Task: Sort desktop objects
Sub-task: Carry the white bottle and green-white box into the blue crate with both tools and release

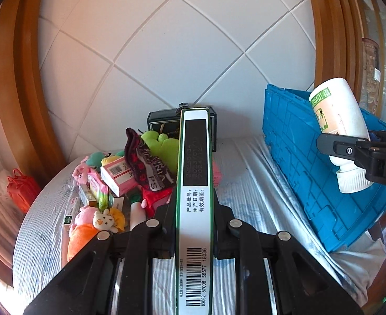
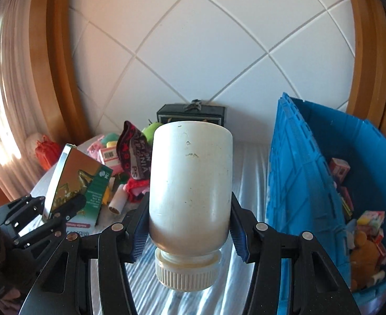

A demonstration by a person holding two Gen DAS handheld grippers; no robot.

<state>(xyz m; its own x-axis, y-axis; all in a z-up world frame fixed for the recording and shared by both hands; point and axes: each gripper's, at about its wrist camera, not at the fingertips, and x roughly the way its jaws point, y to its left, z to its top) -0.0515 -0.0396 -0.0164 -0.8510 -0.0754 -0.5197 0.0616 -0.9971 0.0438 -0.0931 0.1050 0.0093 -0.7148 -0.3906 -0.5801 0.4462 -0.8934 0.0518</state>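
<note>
A: What has the left gripper got?

B: It is clamped on a thin green box, held edge-up between the fingers, barcode end towards the camera. From the right wrist view the box's face shows a gold and green print.

A: And the right gripper?

B: Closed around a white bottle, cap towards the camera, base pointing away, blue pads pressed on both sides. In the left wrist view the bottle hangs in front of the blue crate.

A: Where is that crate?

B: On the right side of the desk, tilted, with small boxes and a plush toy inside.

A: And further out?

B: A pile of toys and cartons lies on the left part of the desk, a dark box stands against the tiled wall, and a red bag sits beyond the desk's left edge.
</note>
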